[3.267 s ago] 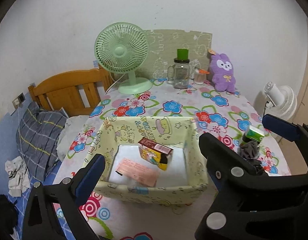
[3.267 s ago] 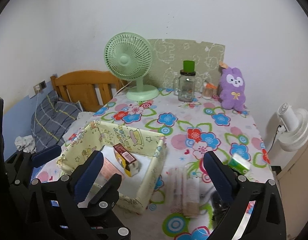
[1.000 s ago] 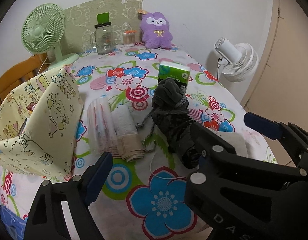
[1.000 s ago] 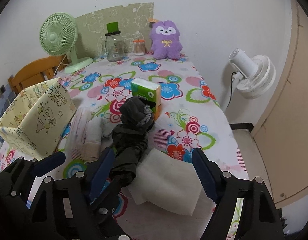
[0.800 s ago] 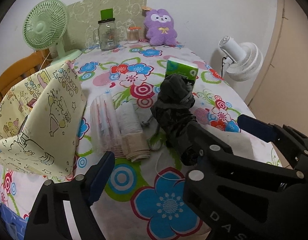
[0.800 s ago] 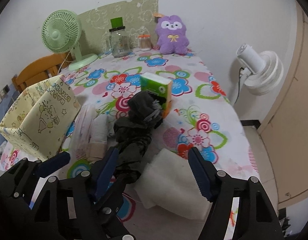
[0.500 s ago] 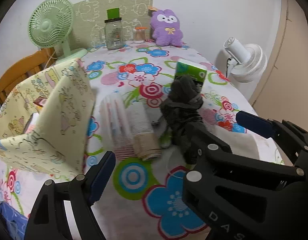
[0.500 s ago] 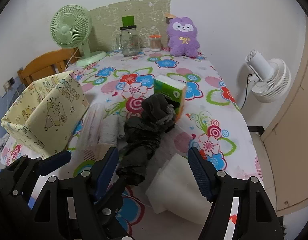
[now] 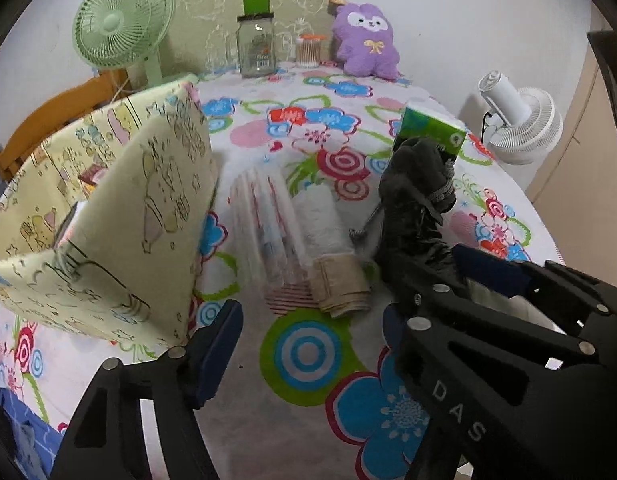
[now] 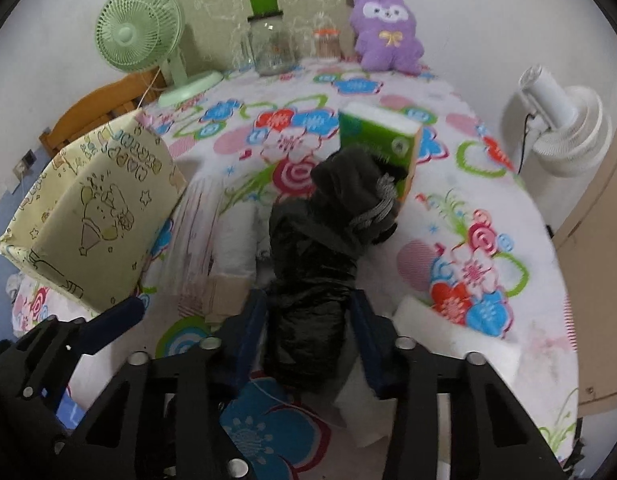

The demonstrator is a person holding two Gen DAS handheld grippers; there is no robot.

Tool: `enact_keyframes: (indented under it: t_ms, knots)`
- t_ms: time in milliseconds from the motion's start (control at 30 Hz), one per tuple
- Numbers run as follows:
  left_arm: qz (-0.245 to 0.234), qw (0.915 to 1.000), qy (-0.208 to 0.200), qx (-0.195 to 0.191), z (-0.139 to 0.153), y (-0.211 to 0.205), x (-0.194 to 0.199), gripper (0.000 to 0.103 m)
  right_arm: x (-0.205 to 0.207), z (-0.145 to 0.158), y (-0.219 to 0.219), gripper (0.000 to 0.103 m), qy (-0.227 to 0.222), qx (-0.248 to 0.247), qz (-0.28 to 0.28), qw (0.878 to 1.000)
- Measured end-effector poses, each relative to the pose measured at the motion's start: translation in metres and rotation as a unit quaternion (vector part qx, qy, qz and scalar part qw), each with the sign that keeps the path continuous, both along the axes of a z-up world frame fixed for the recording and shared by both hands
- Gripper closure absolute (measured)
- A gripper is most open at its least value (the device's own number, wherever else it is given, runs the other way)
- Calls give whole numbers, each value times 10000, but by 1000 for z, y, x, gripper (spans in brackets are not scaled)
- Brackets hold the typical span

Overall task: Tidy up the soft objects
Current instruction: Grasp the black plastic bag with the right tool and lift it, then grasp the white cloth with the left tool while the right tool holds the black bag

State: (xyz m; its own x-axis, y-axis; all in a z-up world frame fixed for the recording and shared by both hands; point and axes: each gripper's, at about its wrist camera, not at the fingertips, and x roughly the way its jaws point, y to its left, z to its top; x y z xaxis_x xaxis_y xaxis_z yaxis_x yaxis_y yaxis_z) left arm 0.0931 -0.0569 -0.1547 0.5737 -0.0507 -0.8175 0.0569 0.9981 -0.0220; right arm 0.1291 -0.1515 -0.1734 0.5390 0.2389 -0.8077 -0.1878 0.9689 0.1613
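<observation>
Left tongs (image 9: pixel 308 332): low in frame, jaws spread wide, nothing between them. Left finger at lower left of the left wrist view, blue pad facing inward; right finger at lower right, partly behind the other tool's black frame.

Right tongs (image 10: pixel 308 320): bottom centre of the right wrist view, jaws narrowed, blue pads (image 10: pixel 254 320) either side of a dark bundle; contact looks likely but can't confirm a firm squeeze. Its black frame fills the lower right of the left wrist view. Left tongs' finger shows at lower left of the right wrist view.
</observation>
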Motion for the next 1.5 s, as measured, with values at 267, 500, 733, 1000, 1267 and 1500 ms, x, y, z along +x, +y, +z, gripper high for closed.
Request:
enact_keyframes:
  t_ms: [267,500,733,1000,1267,1500]
  knots:
    - [-43,9999,-100,11,3,-2,-4,31,-7,6,1,69,-145,-66,55,9999]
    - [-188,9995,-259,-76,12,-13,-14,31,-23,23,-13,69,-491,-218,-79,9985]
    - [-458,9983,-328,-135,15,-40,-18,31,-37,31,-41,69,-719,-295,-383,9962]
    - [-768,9964,-322,-125,14,-73,-15,31,-45,31,-75,69,-835,-316,-790,9929]
    - [-1077,9939,-221,-101,6,-102,-12,31,-46,22,-105,69,-685,-333,-1140,9906]
    - [-1294,9913,-160,-198,1,-119,-12,21,-48,17,-123,69,-594,-327,-1345,9886]
